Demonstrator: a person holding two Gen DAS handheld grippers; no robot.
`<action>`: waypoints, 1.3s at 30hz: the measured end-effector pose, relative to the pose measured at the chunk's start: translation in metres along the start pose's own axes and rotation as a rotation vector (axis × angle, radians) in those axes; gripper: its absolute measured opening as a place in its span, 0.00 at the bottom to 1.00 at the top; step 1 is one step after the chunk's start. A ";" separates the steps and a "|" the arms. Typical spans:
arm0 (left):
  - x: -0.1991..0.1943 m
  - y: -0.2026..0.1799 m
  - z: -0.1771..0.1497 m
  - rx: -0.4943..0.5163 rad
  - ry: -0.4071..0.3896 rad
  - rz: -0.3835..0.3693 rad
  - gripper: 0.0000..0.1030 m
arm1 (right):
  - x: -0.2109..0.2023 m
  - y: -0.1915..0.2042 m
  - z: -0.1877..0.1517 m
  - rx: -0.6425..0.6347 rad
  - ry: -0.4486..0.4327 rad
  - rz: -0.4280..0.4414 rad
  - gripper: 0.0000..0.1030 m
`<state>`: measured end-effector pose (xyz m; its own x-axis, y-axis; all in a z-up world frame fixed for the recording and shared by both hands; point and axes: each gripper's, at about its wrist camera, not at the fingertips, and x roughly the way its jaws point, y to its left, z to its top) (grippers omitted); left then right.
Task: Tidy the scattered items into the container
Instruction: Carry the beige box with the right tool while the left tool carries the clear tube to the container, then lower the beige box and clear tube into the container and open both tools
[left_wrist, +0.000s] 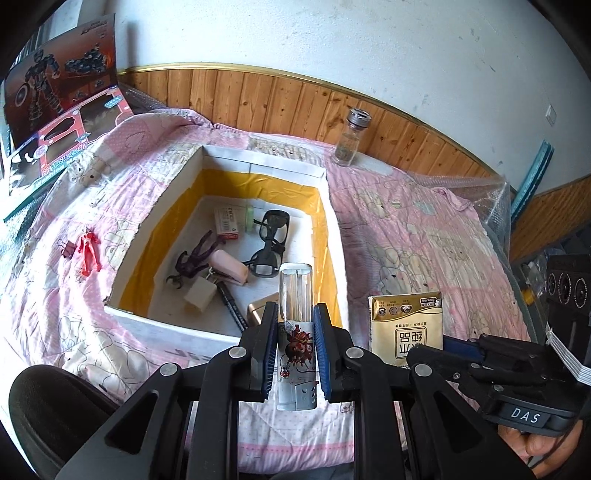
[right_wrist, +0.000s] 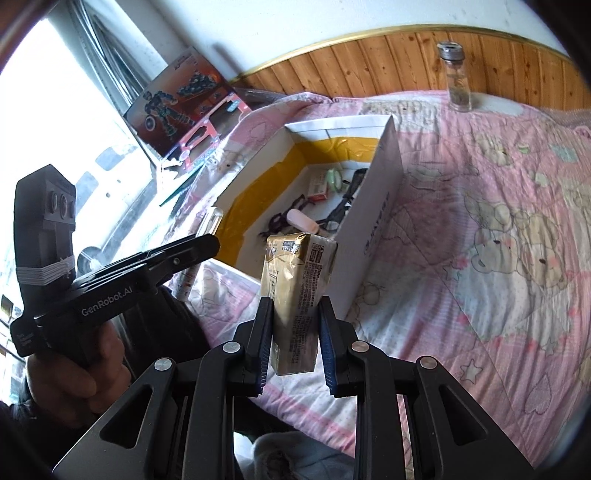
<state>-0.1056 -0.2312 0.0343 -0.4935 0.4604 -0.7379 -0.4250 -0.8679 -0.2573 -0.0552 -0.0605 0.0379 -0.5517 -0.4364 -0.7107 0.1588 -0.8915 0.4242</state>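
Left gripper (left_wrist: 295, 350): jaws clenched on printed bottle (left_wrist: 297, 343), held at container (left_wrist: 229, 236) near edge. Right gripper (right_wrist: 293, 343): jaws grasping gold carton (right_wrist: 299, 295), above bed beside container.

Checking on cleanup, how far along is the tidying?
Done: glasses, stapler and more lie in the box. In hand: left gripper holds a tube, right gripper a carton. Left: red figure, clip, jar.
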 end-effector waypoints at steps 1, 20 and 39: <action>-0.001 0.003 0.001 -0.005 -0.002 0.001 0.19 | 0.001 0.002 0.002 -0.004 0.001 0.000 0.24; 0.027 0.062 0.040 -0.037 0.005 0.080 0.19 | 0.043 0.017 0.055 -0.077 0.035 -0.030 0.24; 0.098 0.089 0.097 -0.048 0.099 0.065 0.19 | 0.095 0.003 0.102 -0.149 0.103 -0.118 0.24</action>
<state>-0.2654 -0.2455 -0.0002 -0.4406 0.3843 -0.8113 -0.3566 -0.9043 -0.2348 -0.1906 -0.0925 0.0284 -0.4881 -0.3308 -0.8077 0.2213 -0.9420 0.2521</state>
